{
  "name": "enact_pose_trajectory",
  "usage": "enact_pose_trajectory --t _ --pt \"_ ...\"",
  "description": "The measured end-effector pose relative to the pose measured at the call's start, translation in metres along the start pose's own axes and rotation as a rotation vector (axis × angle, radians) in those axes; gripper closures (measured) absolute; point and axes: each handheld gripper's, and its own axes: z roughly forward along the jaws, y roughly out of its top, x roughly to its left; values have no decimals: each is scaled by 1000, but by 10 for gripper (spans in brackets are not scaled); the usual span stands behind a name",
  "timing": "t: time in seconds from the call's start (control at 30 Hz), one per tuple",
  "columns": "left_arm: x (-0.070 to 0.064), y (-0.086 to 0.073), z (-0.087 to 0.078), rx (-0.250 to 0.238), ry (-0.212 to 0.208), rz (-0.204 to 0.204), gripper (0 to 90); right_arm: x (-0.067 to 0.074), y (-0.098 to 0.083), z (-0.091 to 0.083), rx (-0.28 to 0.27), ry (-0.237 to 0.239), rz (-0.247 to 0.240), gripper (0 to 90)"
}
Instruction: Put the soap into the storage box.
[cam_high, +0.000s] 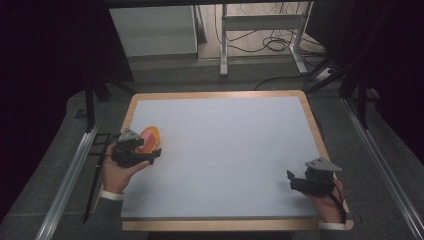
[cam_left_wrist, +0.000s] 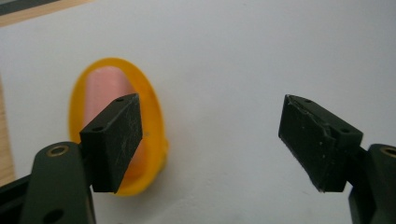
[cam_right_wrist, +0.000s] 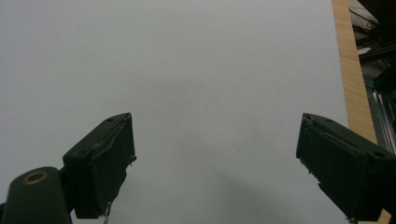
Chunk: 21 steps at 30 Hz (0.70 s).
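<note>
A white-topped, wood-edged table (cam_high: 220, 150) bears an orange oval plastic dish (cam_high: 150, 138) near its left edge; left gripper (cam_left_wrist: 210, 135) and right gripper (cam_right_wrist: 215, 158) hold their jaws apart, grey carpet beyond.

We count 1 table (cam_high: 220, 150) with a white top and wooden edge, 1 orange oval dish (cam_high: 150, 138) holding something pink, 2 grippers, the left gripper (cam_high: 150, 152) and the right gripper (cam_high: 295, 181), and 2 hands.
</note>
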Motion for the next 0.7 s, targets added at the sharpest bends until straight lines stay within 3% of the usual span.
enact_pose_trajectory --t 0.2,0.37,0.5,0.63,0.7 --pt "-17 -13 4 12 -51 2 217 1 1 0 -1 3 -2 113" --pt "-37 -24 18 26 -85 11 213 3 1 1 0 5 -8 113" --pt "-44 -28 21 36 -92 28 212 3 1 1 -1 5 -8 113" --pt "-48 -39 24 26 -125 -6 215 3 1 1 -1 6 -12 113" --pt "-48 -46 27 44 -129 -15 216 4 0 2 0 7 -14 113"
